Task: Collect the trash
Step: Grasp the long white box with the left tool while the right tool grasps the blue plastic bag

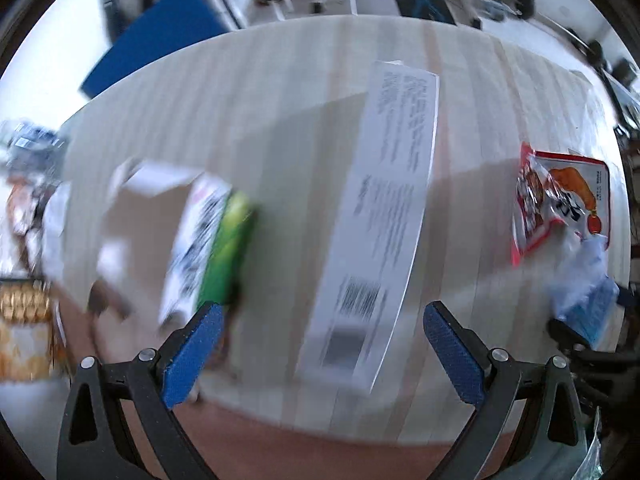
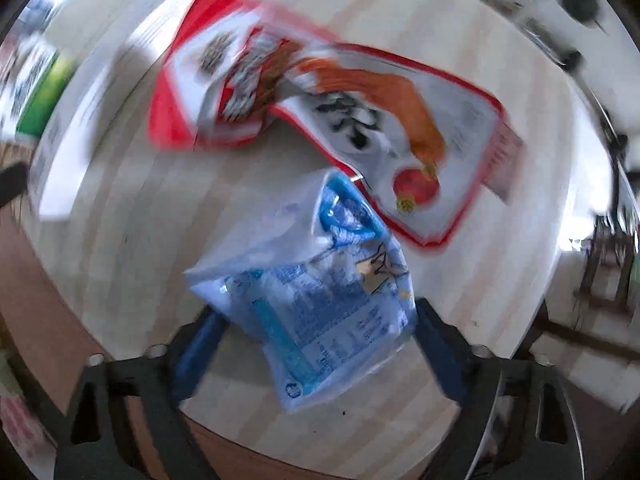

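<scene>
Blue wrapper [image 2: 308,312] overlaps red packet's [image 2: 400,132] edge.

Home room, wooden table [image 1: 248,112], dumbbells [image 1: 524,0]

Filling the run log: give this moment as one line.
left gripper: open over white paper strip | right gripper: straddling blue wrapper, grip unclear | red wrapper: on table

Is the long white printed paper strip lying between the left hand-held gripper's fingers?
No, the paper strip lies on the table beyond the open left hand-held gripper.
</scene>
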